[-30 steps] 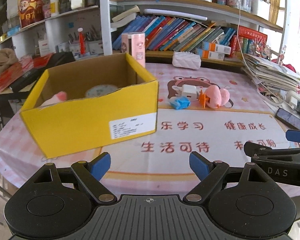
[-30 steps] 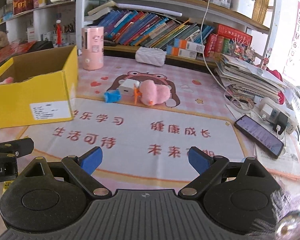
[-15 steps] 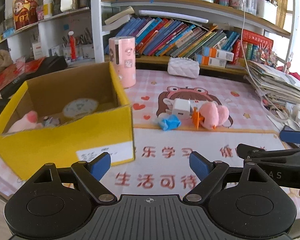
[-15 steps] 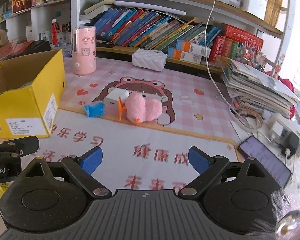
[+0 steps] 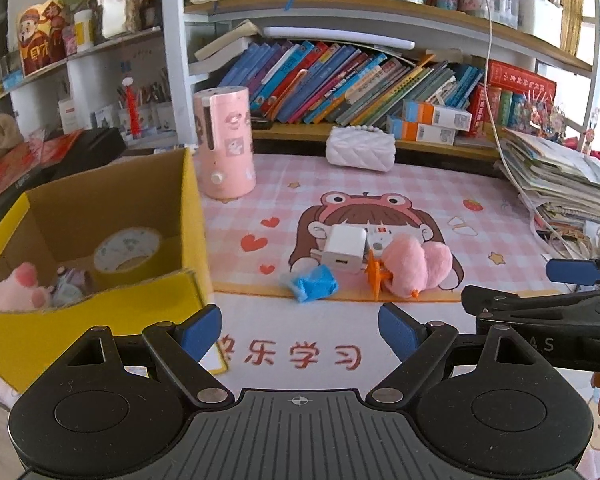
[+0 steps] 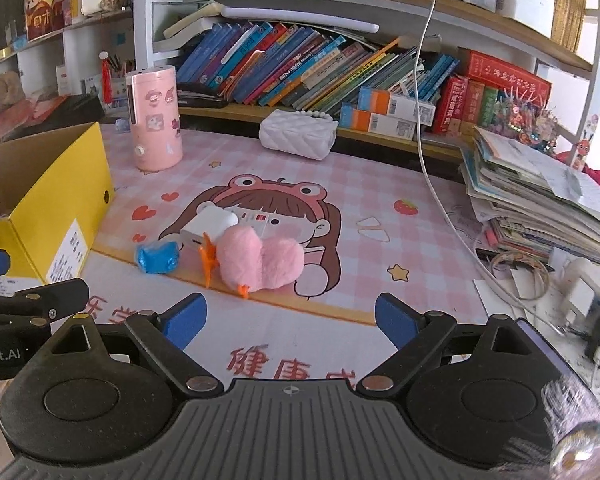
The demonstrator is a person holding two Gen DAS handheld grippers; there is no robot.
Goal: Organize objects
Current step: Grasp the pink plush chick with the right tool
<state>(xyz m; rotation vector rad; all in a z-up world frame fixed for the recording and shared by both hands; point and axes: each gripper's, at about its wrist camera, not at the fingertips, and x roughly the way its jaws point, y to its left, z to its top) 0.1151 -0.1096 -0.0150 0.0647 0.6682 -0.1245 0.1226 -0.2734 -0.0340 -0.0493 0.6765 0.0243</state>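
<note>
Left tongs (image 5: 300,328) and right tongs (image 6: 290,318) hovered level above counter (image 6: 380,200), both spread, empty; pink plush (image 6: 260,260) lay ahead, beside yellow box (image 5: 100,312).

You're facing a yellow box (image 5: 100,320), pink plush (image 5: 416,268), blue wrapper (image 5: 314,288), white charger (image 5: 345,249), and pink-checked mat (image 5: 440,188).
</note>
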